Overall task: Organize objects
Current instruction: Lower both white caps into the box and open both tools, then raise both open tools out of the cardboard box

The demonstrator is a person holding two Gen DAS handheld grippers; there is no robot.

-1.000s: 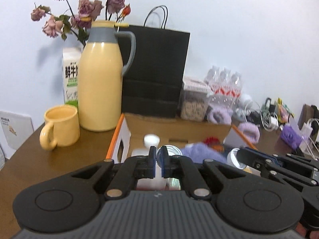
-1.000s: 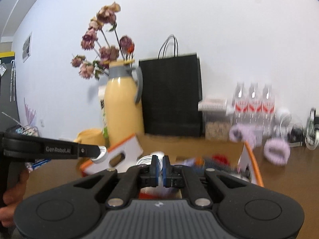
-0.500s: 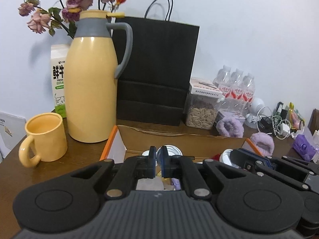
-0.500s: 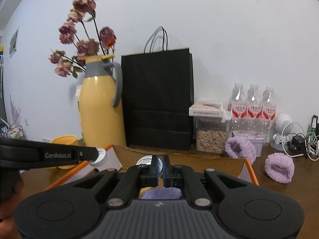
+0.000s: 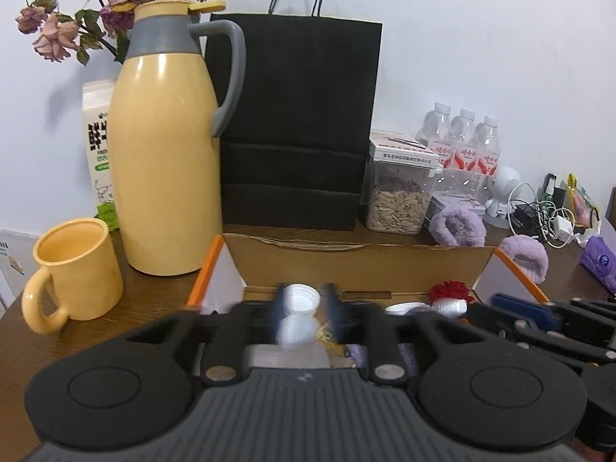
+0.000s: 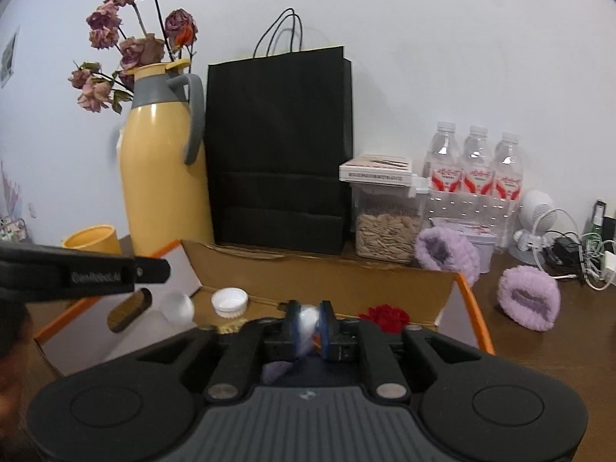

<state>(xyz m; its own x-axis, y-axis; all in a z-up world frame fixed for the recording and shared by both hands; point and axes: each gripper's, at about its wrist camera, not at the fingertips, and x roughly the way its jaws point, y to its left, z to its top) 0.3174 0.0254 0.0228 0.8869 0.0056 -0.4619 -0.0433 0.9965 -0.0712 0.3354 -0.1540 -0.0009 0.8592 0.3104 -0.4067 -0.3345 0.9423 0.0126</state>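
Note:
An open cardboard box [image 5: 358, 254] with orange flaps holds a white cap [image 5: 302, 298], a red flower [image 5: 450, 290], a small white bottle [image 5: 448, 306] and purple cloth. My left gripper [image 5: 306, 304] hangs over the box's left part. Its jaws are opening, blurred, and grip nothing. A blurred white round thing [image 6: 177, 308] sits just below its tip. My right gripper [image 6: 310, 321] is over the box [image 6: 308, 269] near the red flower [image 6: 383, 315]. Its blue pads are parting, and something white shows in the narrow gap, apart from the pads.
Behind the box stand a yellow jug [image 5: 165, 154] with dried roses, a black paper bag [image 5: 296, 127], a seed jar [image 5: 398, 196] and water bottles [image 5: 466, 146]. A yellow mug [image 5: 73, 273] is at the left. Purple fuzzy bands [image 6: 527, 298] and cables lie at the right.
Both grippers were shut and have begun to part, the left one wider. Both have moved forward and slightly down over the box.

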